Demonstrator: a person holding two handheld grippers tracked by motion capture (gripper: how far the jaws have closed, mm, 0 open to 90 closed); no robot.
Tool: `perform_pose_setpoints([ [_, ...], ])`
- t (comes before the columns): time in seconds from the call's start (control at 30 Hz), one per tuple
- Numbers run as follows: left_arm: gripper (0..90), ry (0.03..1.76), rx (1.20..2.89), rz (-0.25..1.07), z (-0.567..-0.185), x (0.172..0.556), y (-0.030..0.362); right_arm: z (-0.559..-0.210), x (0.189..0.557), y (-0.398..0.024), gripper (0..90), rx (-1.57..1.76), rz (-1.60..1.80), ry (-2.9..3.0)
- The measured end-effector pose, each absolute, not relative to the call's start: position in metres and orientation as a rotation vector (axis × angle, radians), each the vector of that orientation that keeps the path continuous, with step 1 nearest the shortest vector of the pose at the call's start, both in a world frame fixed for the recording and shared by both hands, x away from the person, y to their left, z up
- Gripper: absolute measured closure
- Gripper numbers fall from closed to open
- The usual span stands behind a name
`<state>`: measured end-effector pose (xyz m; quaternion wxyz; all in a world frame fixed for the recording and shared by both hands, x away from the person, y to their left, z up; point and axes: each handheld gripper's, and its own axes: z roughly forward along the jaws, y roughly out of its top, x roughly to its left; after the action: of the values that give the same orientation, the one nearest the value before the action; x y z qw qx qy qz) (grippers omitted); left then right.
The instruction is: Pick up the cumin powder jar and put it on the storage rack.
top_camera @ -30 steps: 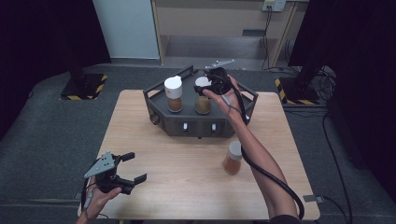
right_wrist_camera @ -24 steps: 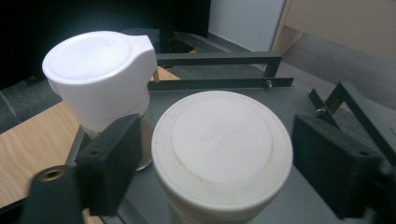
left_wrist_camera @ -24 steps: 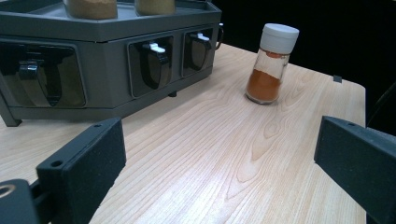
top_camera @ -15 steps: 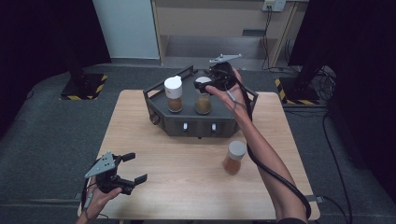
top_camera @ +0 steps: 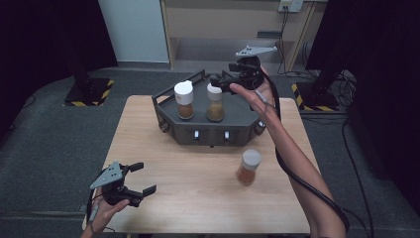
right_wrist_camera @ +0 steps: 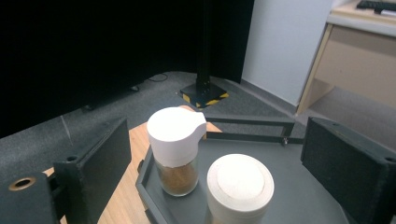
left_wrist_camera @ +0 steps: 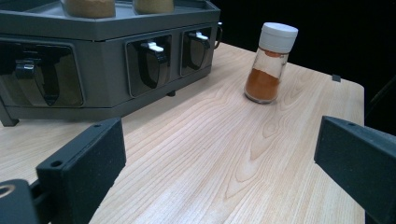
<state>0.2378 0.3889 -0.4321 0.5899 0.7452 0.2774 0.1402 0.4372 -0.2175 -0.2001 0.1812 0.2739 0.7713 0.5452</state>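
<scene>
Right gripper (top_camera: 221,82) hung above the rear right part of the dark spice rack (top_camera: 237,130), its jaws having just been opening and now spread wide with nothing between them. The round-capped jar (top_camera: 215,102) stood upright on the rack directly below and just ahead of those jaws, apart from both pads. Beside it, farther from the gripper, stood the spouted-cap jar (top_camera: 184,99), also upright. The rack's raised rail ran behind the two jars; open air lay above both caps, so room upward was free.

Left gripper (top_camera: 136,179) sat low over the near left corner of the wooden table (top_camera: 198,198), jaws wide and empty, close to the table's front edge. A broad stretch of bare wood lay ahead of it. A third jar (top_camera: 247,167), orange powder inside, stood alone on the table well ahead and to the right of this gripper, in front of the rack.

Left gripper view gave the rack's front handles (left_wrist_camera: 152,56) and the lone jar (left_wrist_camera: 271,63) side-on. Right gripper view gave both caps (right_wrist_camera: 240,184) from above, the spout (right_wrist_camera: 198,126) clear.
</scene>
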Motion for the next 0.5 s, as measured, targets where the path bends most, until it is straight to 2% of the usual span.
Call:
perform_pose_setpoints([
  [0.5,1.2,0.646,1.739,0.327,-0.432,0.238,0.388,-0.201,0.398,-0.245,8.9,0.645,1.64,2.166],
])
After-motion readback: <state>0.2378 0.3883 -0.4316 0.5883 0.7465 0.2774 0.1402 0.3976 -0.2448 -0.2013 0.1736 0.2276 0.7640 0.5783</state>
